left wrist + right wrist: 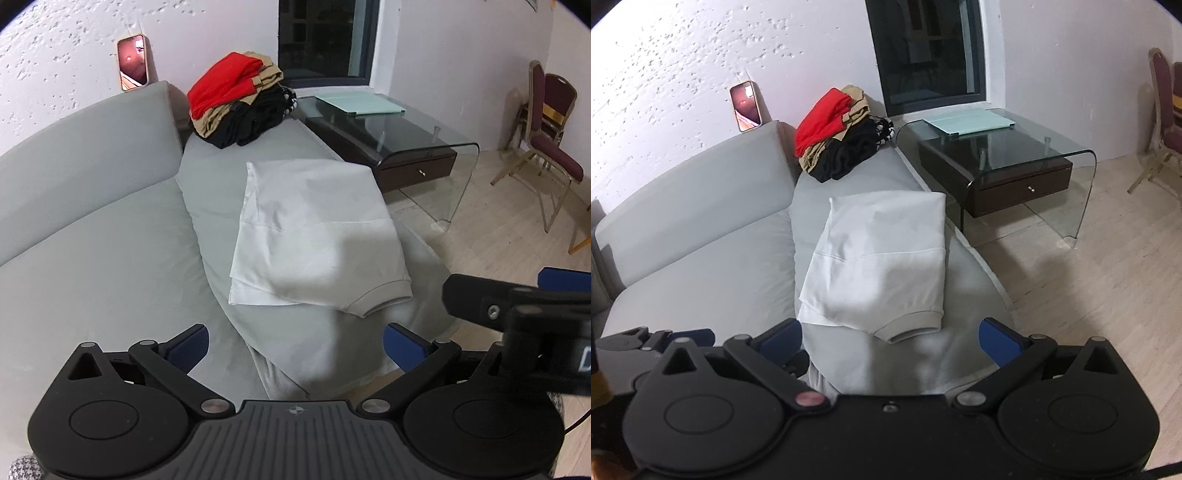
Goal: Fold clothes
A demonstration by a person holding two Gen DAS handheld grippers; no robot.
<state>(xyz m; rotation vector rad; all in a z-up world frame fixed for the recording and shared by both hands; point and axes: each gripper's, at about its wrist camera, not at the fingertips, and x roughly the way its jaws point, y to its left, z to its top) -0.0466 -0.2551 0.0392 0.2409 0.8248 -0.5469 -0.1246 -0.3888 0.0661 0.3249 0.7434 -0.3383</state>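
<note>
We find the shirt [314, 236] lying folded on the sofa [92, 229] seat cushion, near the front edge, with a ribbed cuff [384, 299] at its nearest corner and a stitched hem line running across its middle. The left gripper [295, 345] and the right gripper [892, 341] both hang above the near end of the shirt; the fingers [190, 343] of each stand fully spread, and nothing is between them or touching them. We judge the shirt to be light, soft knit cloth: it has no stiffness of its own, drapes over whatever carries it, and loses its fold if lifted from a single point. The layers can slide over one another, so a pinch that catches only the top layer will peel the fold open. For a further fold or a transfer, we recommend taking hold at the two near corners, one gripper per corner, with the fingers closing over every layer at the edge. The cuff is thicker and gives a firmer bite than the flat panel. The cloth is not fragile; moderate pressure suffices. A stack [236, 99] of folded clothes sits at the far end of the sofa, well apart from the shirt, and we judge it the likely destination.
</note>
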